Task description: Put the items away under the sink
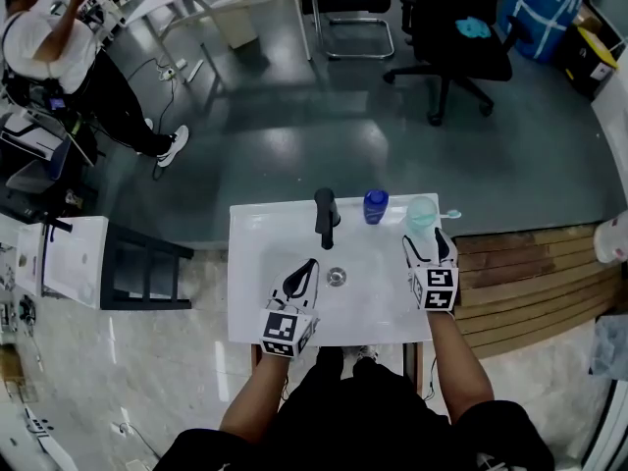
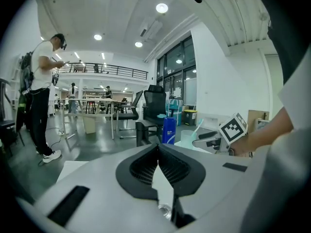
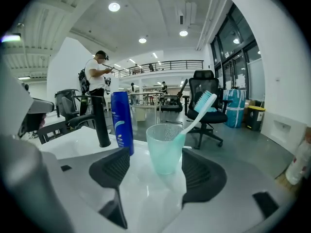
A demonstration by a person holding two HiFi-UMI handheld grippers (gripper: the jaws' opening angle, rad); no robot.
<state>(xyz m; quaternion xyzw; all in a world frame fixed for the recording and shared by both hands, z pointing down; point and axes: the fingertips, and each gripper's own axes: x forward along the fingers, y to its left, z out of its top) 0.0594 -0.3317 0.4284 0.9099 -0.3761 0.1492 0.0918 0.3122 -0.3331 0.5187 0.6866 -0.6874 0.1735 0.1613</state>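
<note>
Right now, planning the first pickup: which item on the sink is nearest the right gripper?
The pale green cup with the toothbrush, right before the right gripper's open jaws; the blue bottle stands further left.

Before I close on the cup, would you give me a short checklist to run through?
1. Right gripper open: ok.
2. Cup upright, centred between its jaws: ok.
3. Toothbrush seated in cup: ok.
4. Blue bottle clear of the jaws: cannot tell; it stands close beside the cup.
5. Left gripper shut, empty, out of the way: ok.
6. Space under the sink open: cannot tell, hidden.
</note>
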